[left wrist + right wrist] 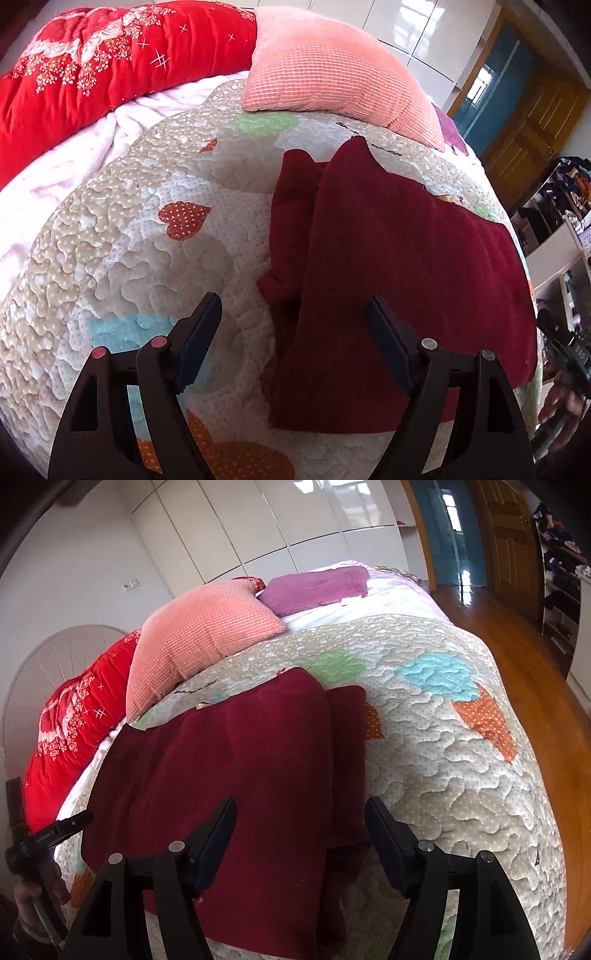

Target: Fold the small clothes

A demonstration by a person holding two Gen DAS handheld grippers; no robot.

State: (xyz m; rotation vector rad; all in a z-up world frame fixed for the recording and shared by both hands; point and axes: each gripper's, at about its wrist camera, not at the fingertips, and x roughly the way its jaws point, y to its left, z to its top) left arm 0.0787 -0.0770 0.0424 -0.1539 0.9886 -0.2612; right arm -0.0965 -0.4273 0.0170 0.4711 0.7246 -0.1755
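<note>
Nearest, the left claw [293, 308] and the right claw [300, 810] both stand apart and grip nothing, each hovering above the dark red garment [399, 273]. That garment lies partly folded on the quilted bedspread [147, 236], one narrower layer showing along its side. Beyond the garment sits a pink pillow [332, 70], and beside the pillow a red floral quilt [92, 62].

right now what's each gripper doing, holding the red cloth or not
Left gripper: open, holding nothing, above the dark red garment.
Right gripper: open, holding nothing, over the same garment.
</note>
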